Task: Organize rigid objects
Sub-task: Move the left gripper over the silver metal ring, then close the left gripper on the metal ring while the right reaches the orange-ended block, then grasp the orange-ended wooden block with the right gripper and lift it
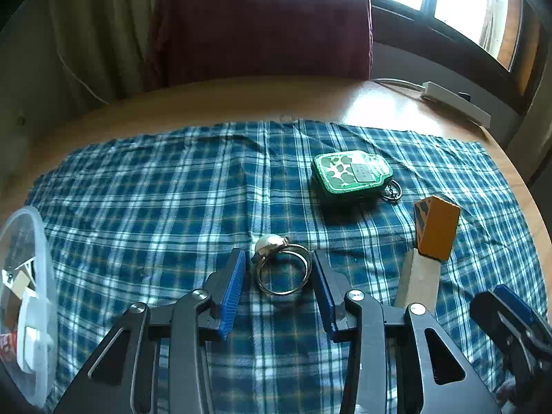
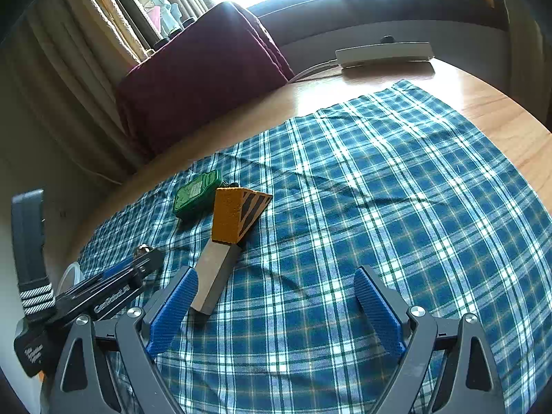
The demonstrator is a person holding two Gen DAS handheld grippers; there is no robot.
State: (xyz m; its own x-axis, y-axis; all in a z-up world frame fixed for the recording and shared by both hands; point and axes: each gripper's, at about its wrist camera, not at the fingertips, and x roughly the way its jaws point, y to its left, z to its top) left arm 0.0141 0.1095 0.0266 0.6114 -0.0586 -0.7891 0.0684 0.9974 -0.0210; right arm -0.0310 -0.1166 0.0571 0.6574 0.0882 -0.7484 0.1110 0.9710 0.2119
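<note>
1. The left gripper (image 1: 279, 269) is partly spread, its blue pads either side of the ring (image 1: 281, 269) on the checked cloth (image 1: 155, 207); contact is unclear.
2. The green tag (image 1: 350, 176) lies at one o'clock of the ring, the orange wedge (image 1: 436, 227) at three.
3. The right gripper (image 2: 276, 296) is spread wide, holding nothing, with the grey block (image 2: 215, 277) at its ten o'clock.

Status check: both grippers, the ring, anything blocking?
Left gripper open, straddling the pearl ring on the plaid cloth. Right gripper open, empty. Wooden block beside its left finger; nothing blocking the ring.
</note>
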